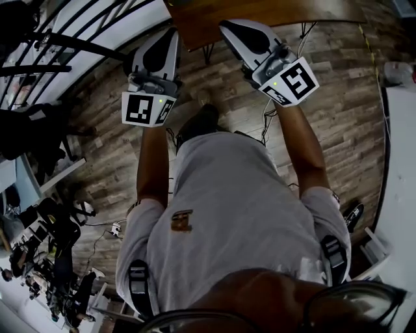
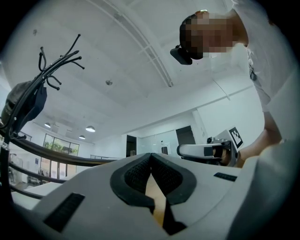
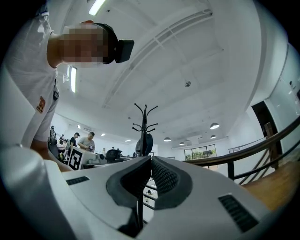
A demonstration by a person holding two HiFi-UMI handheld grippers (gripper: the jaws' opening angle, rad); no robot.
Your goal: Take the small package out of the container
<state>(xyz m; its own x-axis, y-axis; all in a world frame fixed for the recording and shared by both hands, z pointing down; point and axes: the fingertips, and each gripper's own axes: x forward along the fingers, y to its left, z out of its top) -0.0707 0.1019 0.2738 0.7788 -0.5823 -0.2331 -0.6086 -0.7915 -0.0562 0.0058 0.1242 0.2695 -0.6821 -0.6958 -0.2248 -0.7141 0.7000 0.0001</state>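
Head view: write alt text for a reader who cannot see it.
Seen from above, a person in a grey shirt holds the left tool and right tool, both shut, up towards a wooden table edge. Wood floor below; no package visible.

The head camera looks steeply down past the person's chest to the wooden floor (image 1: 338, 117), with the left tool (image 1: 164, 39) and the right tool (image 1: 235, 29) close below. Each tool camera sits just behind its jaws and tilts up at the ceiling (image 2: 140, 70). Both show the coat rack (image 3: 144, 123) and the other tool.
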